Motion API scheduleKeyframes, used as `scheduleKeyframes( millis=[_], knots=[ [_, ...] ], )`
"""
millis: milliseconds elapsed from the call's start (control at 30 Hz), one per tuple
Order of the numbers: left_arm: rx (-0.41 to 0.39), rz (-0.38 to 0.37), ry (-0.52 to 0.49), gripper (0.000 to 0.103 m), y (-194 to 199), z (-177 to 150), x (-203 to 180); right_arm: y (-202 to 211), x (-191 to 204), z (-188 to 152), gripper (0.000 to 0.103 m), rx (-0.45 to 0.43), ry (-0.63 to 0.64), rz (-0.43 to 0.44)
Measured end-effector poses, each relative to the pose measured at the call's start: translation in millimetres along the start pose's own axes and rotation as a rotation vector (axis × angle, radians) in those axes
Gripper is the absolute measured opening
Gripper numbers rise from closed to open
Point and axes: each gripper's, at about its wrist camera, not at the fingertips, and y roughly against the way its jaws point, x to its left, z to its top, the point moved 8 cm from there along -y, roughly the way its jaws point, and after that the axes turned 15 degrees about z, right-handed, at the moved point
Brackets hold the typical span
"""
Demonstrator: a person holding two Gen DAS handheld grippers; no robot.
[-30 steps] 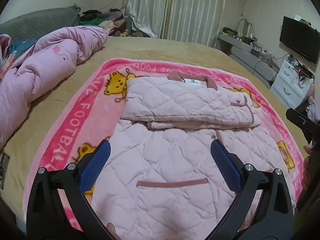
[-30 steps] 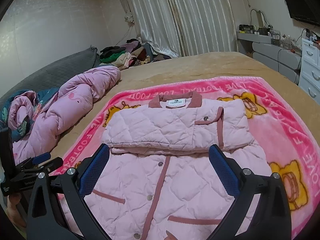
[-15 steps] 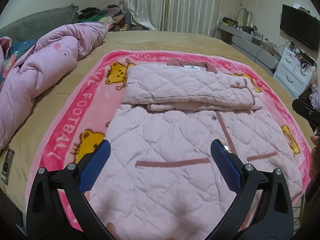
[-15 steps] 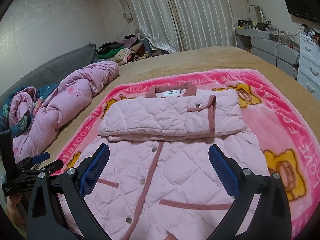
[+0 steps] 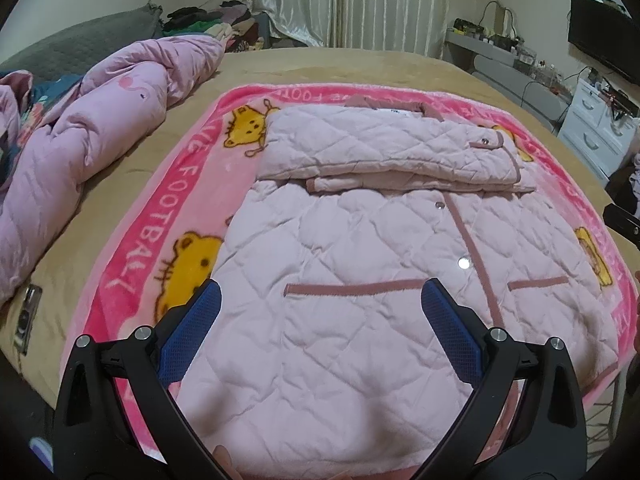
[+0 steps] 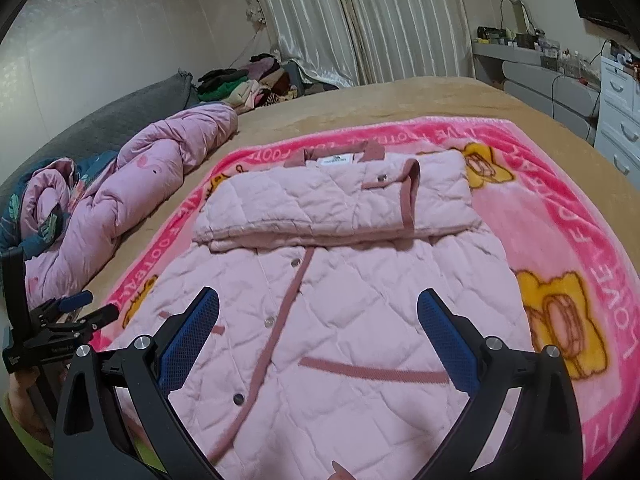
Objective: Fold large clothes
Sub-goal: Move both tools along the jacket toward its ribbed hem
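Dim warm indoor light; soft shadows; heavy fisheye bending, black vignetted corners; slight blur.

Pale curtains (image 6: 360, 20) behind tan bed (image 6: 380, 96); white drawers (image 6: 618, 120) at right.

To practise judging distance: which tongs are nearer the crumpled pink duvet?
Left. The left tongs hover at the jacket's left edge, just beside the duvet. The right tongs hang over the jacket's right half, farther away.
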Motion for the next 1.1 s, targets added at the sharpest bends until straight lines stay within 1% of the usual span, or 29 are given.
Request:
scheduleKeyframes(
  millis=[267,600,833,1100],
  knots=[
    [0.034,0.036,-0.004,0.094,-5,-18,7,9,-9,-17,0.099,0.035,0.003,-0.018],
    [0.082,0.077,-0.003,0.094,-16,-42,20,16,-34,-34,0.099,0.069,-0.039,-0.059],
    [0.121,0.09,0.025,0.094,-25,-56,35,17,-41,-42,0.099,0.085,-0.039,-0.073],
    [0.173,0.12,0.081,0.094,-35,-71,65,18,-44,-52,0.099,0.099,-0.046,-0.071]
  ],
)
